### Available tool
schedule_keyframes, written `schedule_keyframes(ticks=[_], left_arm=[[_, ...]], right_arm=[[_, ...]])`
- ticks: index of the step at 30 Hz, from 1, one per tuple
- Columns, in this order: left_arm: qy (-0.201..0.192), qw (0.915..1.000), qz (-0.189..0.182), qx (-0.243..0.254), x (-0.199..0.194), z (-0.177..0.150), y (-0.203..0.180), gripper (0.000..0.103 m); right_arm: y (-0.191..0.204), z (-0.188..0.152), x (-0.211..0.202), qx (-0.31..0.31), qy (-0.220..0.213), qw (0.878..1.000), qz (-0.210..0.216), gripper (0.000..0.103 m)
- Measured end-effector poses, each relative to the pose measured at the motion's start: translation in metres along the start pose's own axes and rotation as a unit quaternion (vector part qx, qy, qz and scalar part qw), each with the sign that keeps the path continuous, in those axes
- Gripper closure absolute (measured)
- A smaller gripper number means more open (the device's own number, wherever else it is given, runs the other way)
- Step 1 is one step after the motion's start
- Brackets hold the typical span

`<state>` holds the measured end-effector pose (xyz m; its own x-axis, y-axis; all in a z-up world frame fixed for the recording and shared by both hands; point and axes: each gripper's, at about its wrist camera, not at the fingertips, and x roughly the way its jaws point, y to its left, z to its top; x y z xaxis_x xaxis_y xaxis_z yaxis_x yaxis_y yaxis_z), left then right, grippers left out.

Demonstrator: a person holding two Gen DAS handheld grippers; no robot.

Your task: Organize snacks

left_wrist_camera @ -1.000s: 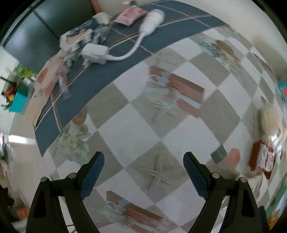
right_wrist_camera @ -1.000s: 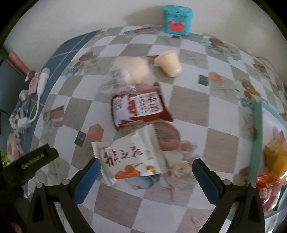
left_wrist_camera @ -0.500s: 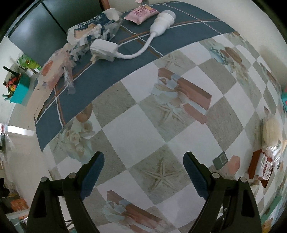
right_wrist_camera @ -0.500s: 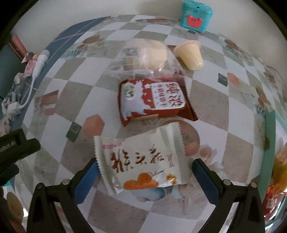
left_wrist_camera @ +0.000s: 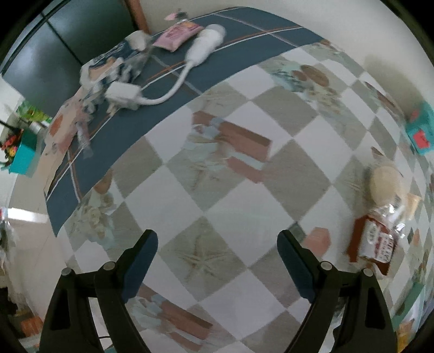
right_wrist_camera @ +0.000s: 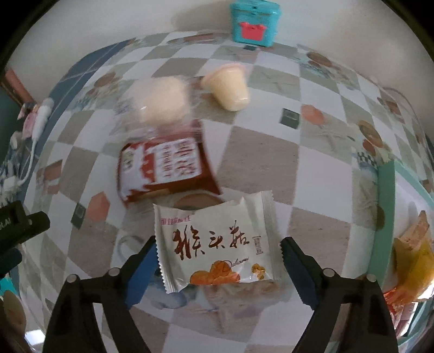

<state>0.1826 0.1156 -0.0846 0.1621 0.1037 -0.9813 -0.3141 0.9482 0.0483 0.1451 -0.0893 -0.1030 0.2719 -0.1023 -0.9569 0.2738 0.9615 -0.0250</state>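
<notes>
the right gripper [right_wrist_camera: 218,255] points down at the bench [right_wrist_camera: 260,160], its jaws closing in on the white snack packet [right_wrist_camera: 217,244] that lies between them; the pads sit at the packet's two side edges, and whether they press it yet is hard to tell. behind it lie the red packet [right_wrist_camera: 162,168], a blurred clear-wrapped bun [right_wrist_camera: 162,100] and a jelly cup [right_wrist_camera: 227,87], tipped on its side. a teal box [right_wrist_camera: 253,23] stands at the far edge by the wall. a teal tray [right_wrist_camera: 385,217] with orange wrappers is cut off at the right edge. earlier the packet lay ahead of the jaws, off to the left. the left gripper [left_wrist_camera: 217,258] hovers with jaws wide apart and empty over bare checks; a white charger [left_wrist_camera: 124,93] lies at the far left corner.
</notes>
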Motion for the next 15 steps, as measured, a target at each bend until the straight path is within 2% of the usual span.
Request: schedule_keyframes(ticks=[8, 11, 15], left_arm=[[-0.008, 0.9987, -0.034, 0.037, -0.01, 0.001, -0.041, 0.013], [-0.009, 0.9973, -0.054, 0.048, -0.014, -0.003, -0.06, 0.013], [-0.005, 0.9942, -0.085, 0.066, -0.018, -0.005, -0.079, 0.013]], right_arm=[[-0.045, 0.009, -0.005, 0.031, -0.006, 1.0, 0.003, 0.021], [-0.057, 0.01, -0.009, 0.04, -0.012, 0.999, 0.009, 0.027], [-0.069, 0.009, -0.01, 0.056, -0.013, 0.998, 0.014, 0.028]])
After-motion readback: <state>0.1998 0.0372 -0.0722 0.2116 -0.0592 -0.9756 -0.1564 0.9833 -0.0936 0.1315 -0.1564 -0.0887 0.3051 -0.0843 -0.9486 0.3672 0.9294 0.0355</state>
